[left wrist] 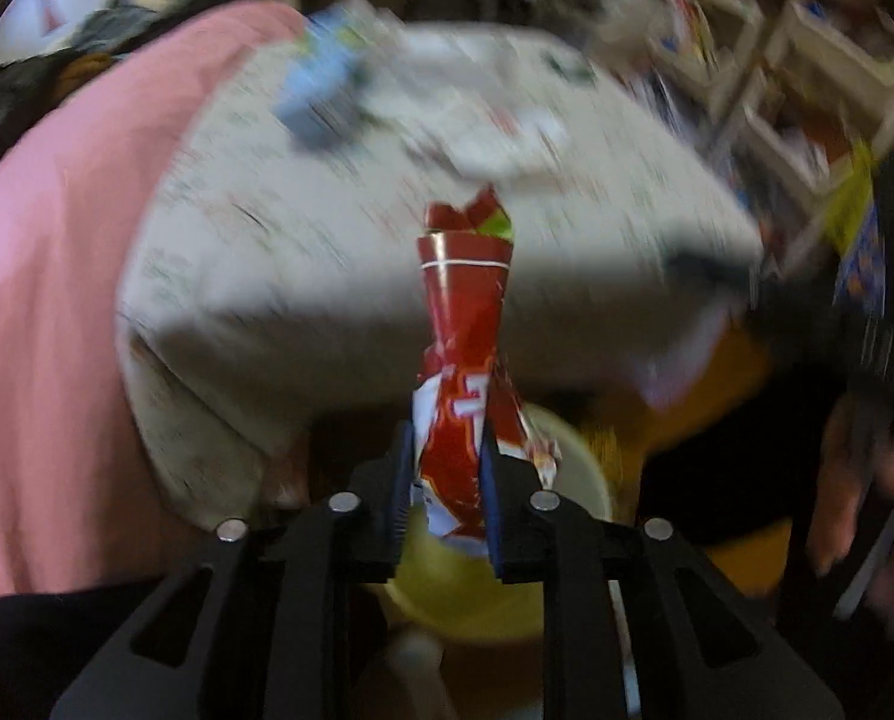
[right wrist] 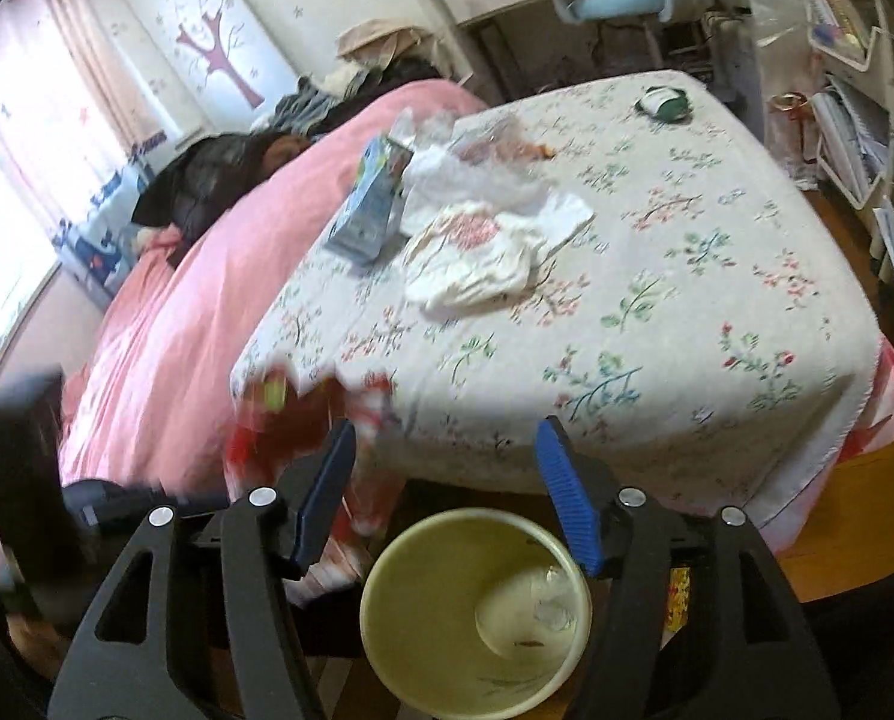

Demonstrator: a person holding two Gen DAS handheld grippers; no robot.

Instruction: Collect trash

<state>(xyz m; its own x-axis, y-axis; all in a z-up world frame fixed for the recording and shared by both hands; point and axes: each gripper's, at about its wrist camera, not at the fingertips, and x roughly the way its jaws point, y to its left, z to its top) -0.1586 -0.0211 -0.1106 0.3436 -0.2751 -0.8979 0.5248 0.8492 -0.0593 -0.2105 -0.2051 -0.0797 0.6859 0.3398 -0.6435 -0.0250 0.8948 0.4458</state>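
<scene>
Your left hand-held gripper [left wrist: 444,474] pinches a crumpled red snack wrapper [left wrist: 462,324] between its blue pads, low on the wrapper's length, so most of the foil stands free above the jaws. Just below it sits the pale yellow bin [right wrist: 477,606], on the floor against the foot of the bed [right wrist: 657,276].

The biggest risk is the long free end. The wrapper is tall and light, and the left view is smeared, which suggests you are moving fast. If you let go while the top leans past the rim, it can tip outward and land on the floor or on the floral bedspread.

Next is the grip itself. The pads hold only a narrow waist of slick foil. A jerk or a twist could let it slide out before it is over the bin's mouth.

Your right hand-held gripper [right wrist: 447,498] is spread wide and holds nothing, with its fingers straddling the bin's near rim. If you lower it carelessly, a finger could knock the light bin over.

Smallest: the blue carton [right wrist: 375,204], the white plastic bags [right wrist: 483,258] and the green-and-white item [right wrist: 666,102] lie farther up the bed, and a rushed reach may scatter them.
</scene>
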